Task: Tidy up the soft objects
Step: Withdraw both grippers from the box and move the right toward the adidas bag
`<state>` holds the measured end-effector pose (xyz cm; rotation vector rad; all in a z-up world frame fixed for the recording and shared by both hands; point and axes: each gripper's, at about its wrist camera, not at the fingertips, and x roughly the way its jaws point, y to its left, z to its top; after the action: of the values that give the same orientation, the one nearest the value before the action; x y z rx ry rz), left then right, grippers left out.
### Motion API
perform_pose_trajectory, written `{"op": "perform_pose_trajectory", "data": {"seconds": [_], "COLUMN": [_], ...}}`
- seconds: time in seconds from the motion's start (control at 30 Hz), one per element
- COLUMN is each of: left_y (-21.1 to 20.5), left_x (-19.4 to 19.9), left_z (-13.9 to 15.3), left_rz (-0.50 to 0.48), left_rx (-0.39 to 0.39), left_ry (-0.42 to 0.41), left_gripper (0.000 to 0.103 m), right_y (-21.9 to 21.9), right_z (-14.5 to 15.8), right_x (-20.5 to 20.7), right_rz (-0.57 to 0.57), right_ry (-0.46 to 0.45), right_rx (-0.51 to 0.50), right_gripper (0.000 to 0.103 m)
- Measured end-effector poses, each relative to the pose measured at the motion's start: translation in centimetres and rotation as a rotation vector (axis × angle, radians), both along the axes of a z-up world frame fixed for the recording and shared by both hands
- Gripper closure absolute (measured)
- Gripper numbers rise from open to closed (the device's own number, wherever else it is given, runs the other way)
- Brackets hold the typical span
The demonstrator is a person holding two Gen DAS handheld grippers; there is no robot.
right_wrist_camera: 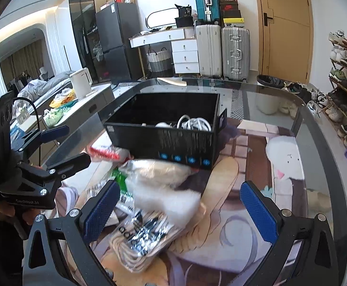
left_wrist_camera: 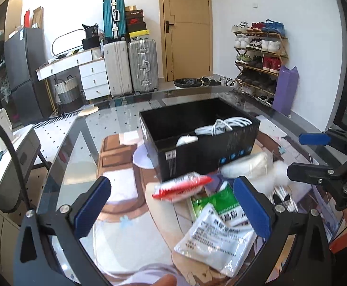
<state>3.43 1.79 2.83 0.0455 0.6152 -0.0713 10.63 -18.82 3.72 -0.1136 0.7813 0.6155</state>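
Both grippers, left gripper (left_wrist_camera: pixel 171 205) and right gripper (right_wrist_camera: pixel 178 207), are wide open holding nothing, with the soft packets (left_wrist_camera: pixel 211 236) lying just ahead, before the black box (left_wrist_camera: pixel 197 143).

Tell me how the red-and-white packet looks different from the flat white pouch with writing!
The small red-and-white packet is narrow and blurred, lying close to the black box. The flat white plastic pouch with black writing is bigger, squarer and sharper, lying nearer the camera and partly on a green packet. Both are soft packets outside the box.
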Motion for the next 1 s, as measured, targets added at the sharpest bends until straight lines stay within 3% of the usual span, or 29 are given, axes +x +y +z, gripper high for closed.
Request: {"op": "perform_pose_trajectory", "data": {"seconds": [0.57,1.0], "left_y": [-0.9,-2.3], "left_x": [-1.9,-2.4], "left_z": [-2.9,-3.5], "left_rz": [-0.054,-0.154], "left_rx": [0.031,0.042], "left_ry": [0.093,0.149], "left_gripper": [0.000,0.000], "right_y": [0.3,2.2], "right_z": [-3.6,-5.1], "right_x": [-2.0,-2.3], "right_rz": [0.020,0.023], "right_ry": [0.159,0.193], "right_rx": [0.000,-0.040], "right_gripper": [0.001,0.001]}}
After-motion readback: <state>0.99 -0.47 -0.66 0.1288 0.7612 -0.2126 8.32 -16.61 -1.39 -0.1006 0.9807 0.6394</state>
